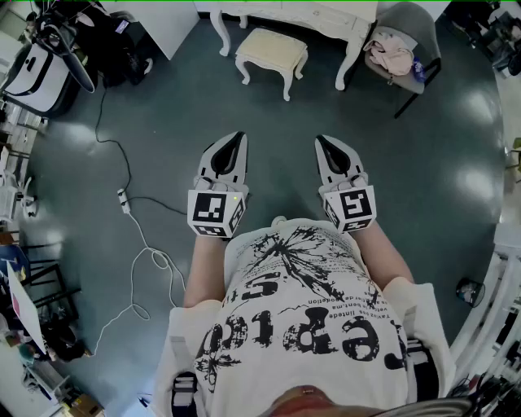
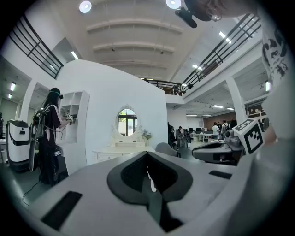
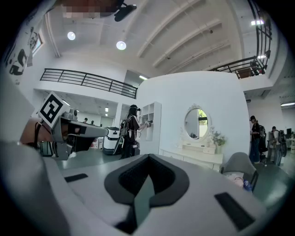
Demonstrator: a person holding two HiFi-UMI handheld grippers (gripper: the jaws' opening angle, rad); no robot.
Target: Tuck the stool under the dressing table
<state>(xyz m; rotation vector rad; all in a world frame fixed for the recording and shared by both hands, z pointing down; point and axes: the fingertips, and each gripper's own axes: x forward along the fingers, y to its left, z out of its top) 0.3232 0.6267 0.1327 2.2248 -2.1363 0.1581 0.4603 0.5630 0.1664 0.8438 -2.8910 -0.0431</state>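
Observation:
A cream cushioned stool (image 1: pixel 271 50) with white curved legs stands on the dark floor, just in front of the white dressing table (image 1: pixel 326 16) at the far end. My left gripper (image 1: pixel 235 140) and right gripper (image 1: pixel 323 142) are held side by side at waist height, well short of the stool, both shut with nothing in them. In the left gripper view the shut jaws (image 2: pixel 147 154) point toward the dressing table (image 2: pixel 120 152) and its oval mirror (image 2: pixel 126 122). The right gripper (image 3: pixel 148 156) faces the same table (image 3: pixel 199 156). The jaws hide the stool in both gripper views.
A grey chair (image 1: pixel 407 41) with clothes on it stands right of the table. A white cable (image 1: pixel 130 204) trails over the floor at my left, near bags and gear (image 1: pixel 49 65). Another person (image 3: pixel 130 131) stands by a shelf left of the table.

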